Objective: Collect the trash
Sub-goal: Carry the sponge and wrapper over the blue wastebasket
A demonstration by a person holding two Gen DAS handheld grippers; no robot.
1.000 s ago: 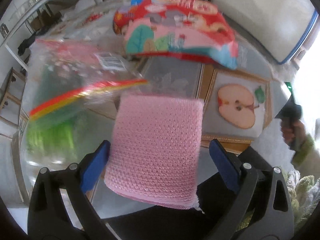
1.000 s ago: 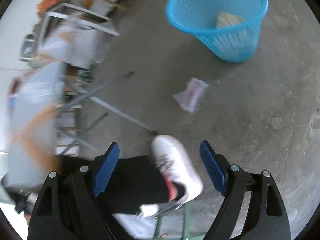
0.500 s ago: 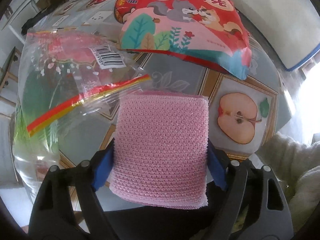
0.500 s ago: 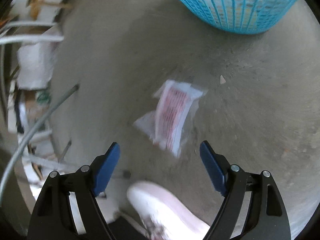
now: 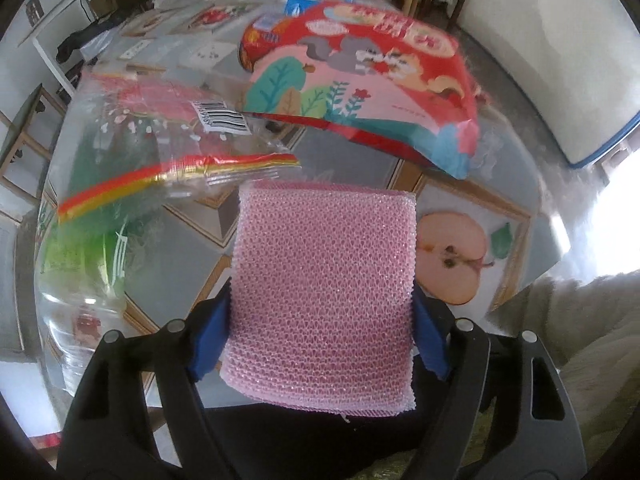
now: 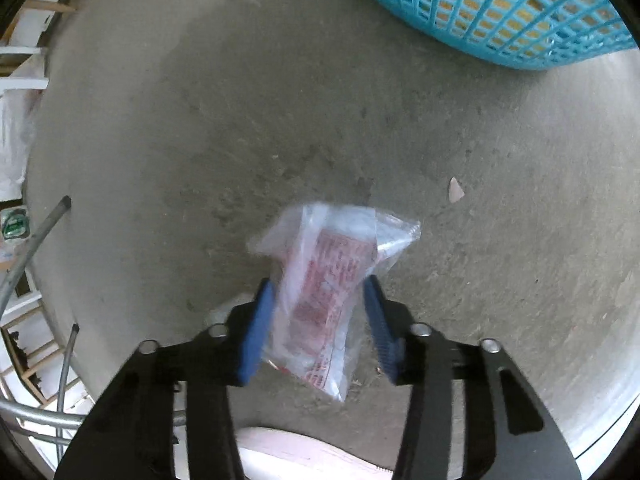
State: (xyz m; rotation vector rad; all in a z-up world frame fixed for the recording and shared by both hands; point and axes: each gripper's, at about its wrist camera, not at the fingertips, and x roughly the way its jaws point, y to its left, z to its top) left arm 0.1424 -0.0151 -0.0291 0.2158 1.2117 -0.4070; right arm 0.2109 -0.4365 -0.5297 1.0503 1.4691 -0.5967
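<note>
The blue basket stands on the concrete floor at the top of the right wrist view, well apart from the claws, with some pale rubbish already inside. On the patterned surface lie a big red snack bag and a clear bag with a rainbow strip, both untouched. The left claw has just been closing and now pinches a pink mesh sponge by its two sides; a second ago that sponge lay loose between wide jaws. The right claw has dropped to the floor, and its jaws have just been narrowing around a small clear wrapper with red print, the pads at or nearly against it. Both pieces look secured, so carrying them to the basket seems next.
</note>
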